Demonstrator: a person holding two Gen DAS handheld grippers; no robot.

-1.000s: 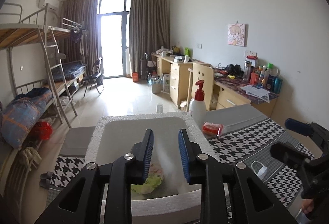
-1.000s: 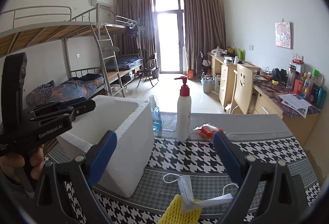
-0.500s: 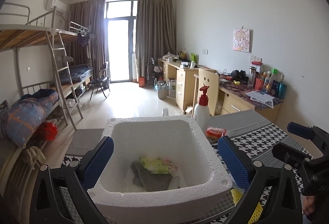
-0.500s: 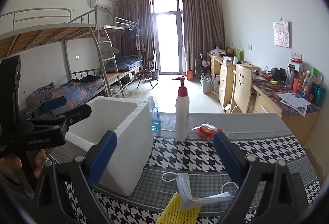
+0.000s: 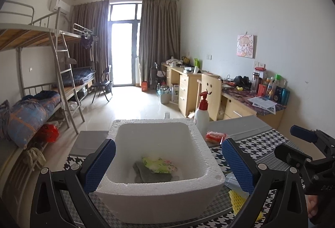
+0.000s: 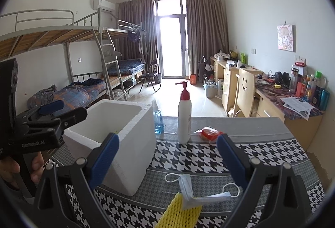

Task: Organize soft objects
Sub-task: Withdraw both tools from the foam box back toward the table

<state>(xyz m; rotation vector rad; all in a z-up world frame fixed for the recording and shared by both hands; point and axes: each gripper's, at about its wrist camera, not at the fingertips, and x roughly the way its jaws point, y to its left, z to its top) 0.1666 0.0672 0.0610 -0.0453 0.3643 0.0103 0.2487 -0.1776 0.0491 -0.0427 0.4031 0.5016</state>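
Observation:
A white foam box [image 5: 161,192] stands on the houndstooth table [image 6: 201,159]. Inside it lie a green floral packet [image 5: 160,167] and a grey cloth [image 5: 150,175]. My left gripper [image 5: 167,167] hangs open over the box's near side, nothing between its blue pads [image 5: 100,163]. My right gripper [image 6: 167,163] is open too, to the right of the foam box [image 6: 125,144]. In front of it lie a white face mask [image 6: 188,186] and a yellow foam net [image 6: 180,213]; that net [image 5: 240,200] shows beside the box in the left wrist view.
A white pump bottle [image 6: 184,117], a small blue spray bottle [image 6: 157,119] and a red packet [image 6: 209,132] stand at the table's far side. A hand [image 6: 12,167] holds the left gripper's handle. Bunk beds [image 6: 62,60] are left, desks [image 6: 272,98] right.
My left gripper went from nearly shut to wide open; the floral packet that was by its pads now lies in the box. The gripper drew back slightly. The right gripper stayed still.

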